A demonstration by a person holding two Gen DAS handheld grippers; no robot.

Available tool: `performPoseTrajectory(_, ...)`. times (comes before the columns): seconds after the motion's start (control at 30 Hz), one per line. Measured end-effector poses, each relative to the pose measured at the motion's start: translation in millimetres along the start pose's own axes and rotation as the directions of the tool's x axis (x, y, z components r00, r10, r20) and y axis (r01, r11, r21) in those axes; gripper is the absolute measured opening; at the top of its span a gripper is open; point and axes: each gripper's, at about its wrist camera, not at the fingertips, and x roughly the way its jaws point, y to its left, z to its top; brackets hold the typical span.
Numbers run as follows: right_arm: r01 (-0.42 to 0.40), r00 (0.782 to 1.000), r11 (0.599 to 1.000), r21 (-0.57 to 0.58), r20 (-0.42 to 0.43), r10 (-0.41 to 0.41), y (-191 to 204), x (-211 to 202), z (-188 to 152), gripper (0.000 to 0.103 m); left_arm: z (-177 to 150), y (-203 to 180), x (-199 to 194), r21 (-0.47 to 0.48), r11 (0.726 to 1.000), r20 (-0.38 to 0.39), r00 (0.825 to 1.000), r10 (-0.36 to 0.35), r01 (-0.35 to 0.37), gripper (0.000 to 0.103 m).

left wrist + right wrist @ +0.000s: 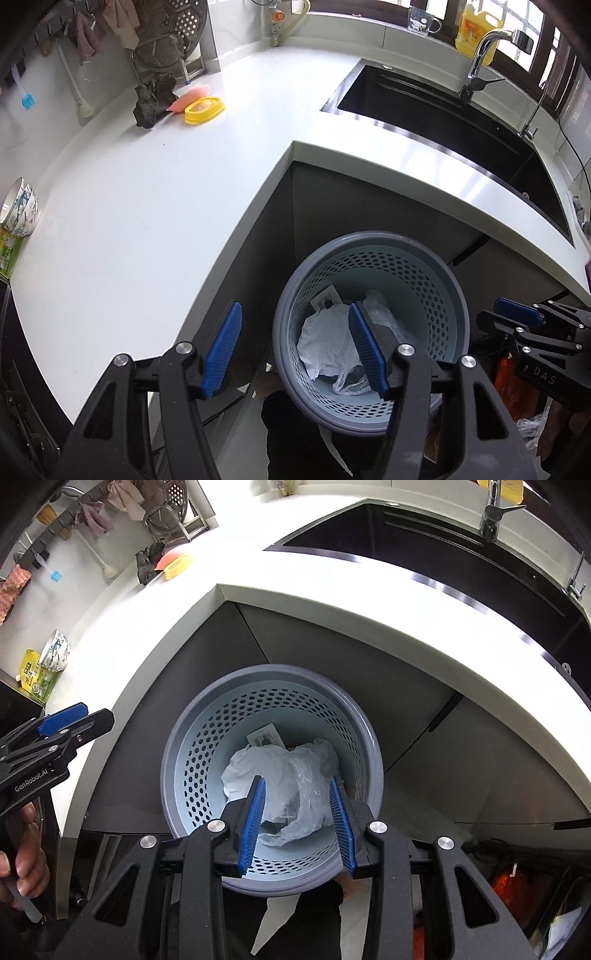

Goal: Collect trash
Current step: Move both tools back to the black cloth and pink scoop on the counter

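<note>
A grey perforated trash basket [439, 295] stands on the floor in the inner corner of the white counter; it also shows in the right wrist view [207, 738]. Inside lie crumpled white and clear plastic bags [325, 343] [291, 771] and a small printed card [266, 736]. My left gripper [295, 310] is open and empty, above the basket's left rim and the counter edge. My right gripper [297, 784] is open and empty, directly above the basket's opening. Each gripper shows in the other's view: the right gripper [517, 306] and the left gripper [70, 712].
The white L-shaped counter [147, 192] carries a yellow lidded box [204, 109], a pink item, a dark rag [151, 103], stacked bowls [20, 210]. A black sink [424, 110] with a faucet lies to the right. Orange bags [506, 882] sit on the floor at right.
</note>
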Motion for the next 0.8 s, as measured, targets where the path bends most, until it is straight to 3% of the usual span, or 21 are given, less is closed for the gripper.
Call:
performPoseTrajectory(0.43,-0.048,0.994,0.997,-0.056,0.093,0.053,48.0,-22.7,43.2,0.040,35.6,35.2,-41.5,-0.038,0.999,0.111,0.994,0.002,0.002,0.063)
performPoseTrajectory(0.8,-0.086,0.985,0.992,-0.091,0.140,0.098,104.3,-14.5,110.6,0.048,77.1,110.6,-48.3,-0.109,0.994,0.157,0.987,0.045,-0.028,0.064)
